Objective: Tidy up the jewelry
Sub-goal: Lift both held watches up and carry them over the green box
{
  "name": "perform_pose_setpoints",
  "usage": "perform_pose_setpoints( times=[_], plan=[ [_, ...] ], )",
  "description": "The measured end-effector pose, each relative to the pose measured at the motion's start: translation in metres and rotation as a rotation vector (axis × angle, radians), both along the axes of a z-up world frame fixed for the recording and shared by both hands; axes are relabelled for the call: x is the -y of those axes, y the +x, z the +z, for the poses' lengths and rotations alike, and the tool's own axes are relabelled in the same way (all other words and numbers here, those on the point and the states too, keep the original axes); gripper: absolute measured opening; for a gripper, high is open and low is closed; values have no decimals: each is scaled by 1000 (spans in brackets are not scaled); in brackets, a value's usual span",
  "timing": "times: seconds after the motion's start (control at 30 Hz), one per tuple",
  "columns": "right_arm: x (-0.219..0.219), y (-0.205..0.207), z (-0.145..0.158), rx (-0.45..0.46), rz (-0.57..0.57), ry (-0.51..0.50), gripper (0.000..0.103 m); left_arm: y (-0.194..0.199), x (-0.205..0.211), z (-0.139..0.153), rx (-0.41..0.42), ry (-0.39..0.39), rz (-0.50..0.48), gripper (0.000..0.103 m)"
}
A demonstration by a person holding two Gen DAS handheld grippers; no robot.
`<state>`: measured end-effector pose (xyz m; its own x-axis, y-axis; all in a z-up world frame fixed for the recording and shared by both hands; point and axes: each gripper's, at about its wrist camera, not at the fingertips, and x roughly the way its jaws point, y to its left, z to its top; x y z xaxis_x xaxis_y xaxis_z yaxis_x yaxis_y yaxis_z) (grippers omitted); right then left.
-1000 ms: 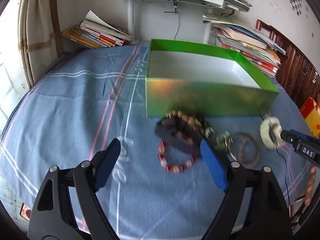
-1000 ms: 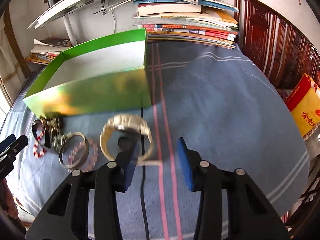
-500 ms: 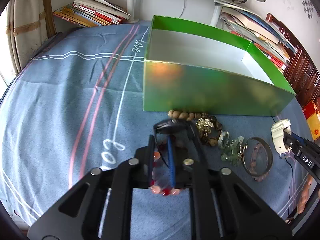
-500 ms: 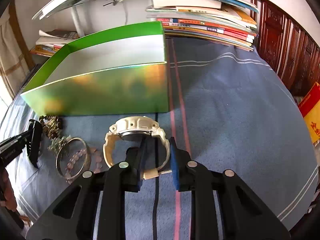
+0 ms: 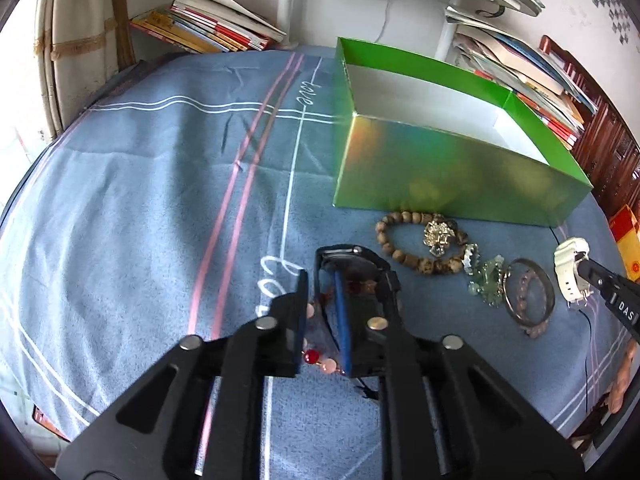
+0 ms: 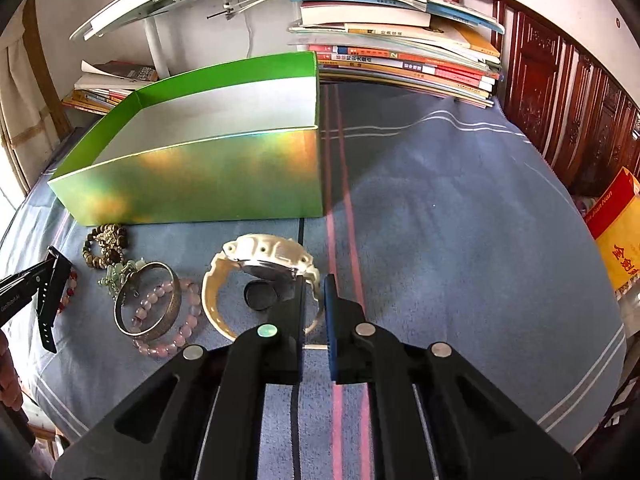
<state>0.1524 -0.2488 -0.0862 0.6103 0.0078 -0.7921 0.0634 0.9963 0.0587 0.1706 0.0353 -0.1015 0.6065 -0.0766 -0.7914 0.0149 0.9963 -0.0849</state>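
Home room: striped blue cloth (image 6: 460,208) over a tabletop, stacked books (image 6: 400,60) by the wall, carved wooden cabinet (image 6: 560,92), curtain (image 5: 68,40).

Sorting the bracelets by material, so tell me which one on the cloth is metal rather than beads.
The silver bangle: a smooth solid band lying over the pink bead bracelet. The brown bead bracelet and red bead bracelet are strung beads.

left gripper (image 5: 322,320) closed on black watch (image 5: 352,258), right gripper (image 6: 314,322) on white watch (image 6: 272,254)
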Motion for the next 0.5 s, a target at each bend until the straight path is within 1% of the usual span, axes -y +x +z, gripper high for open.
perform_pose_setpoints(
  times=[0.03,0.07,0.17,0.2,0.23,0.27,0.33,0.5],
  plan=[
    [1,-1,1,4,-4,3,15,0,1,0,-6,-1,1,19],
    [2,0,1,8,-8,2,21,0,2,-1,-12,-4,-2,20],
    [3,1,0,10,-9,0,23,-3,5,-4,-13,6,-2,20],
    [2,2,-1,6,-5,-5,22,-4,4,-5,-14,-1,-2,18],
    [2,3,-1,3,1,-7,21,-6,4,-5,-11,-8,3,14],
    [1,4,-1,4,7,-4,14,-7,2,-5,-9,-14,11,11],
    [-2,2,1,18,8,-14,8,-9,1,-1,0,-28,15,3],
    [-8,-2,12,42,29,8,8,-17,2,14,36,-50,6,3]
  ],
)
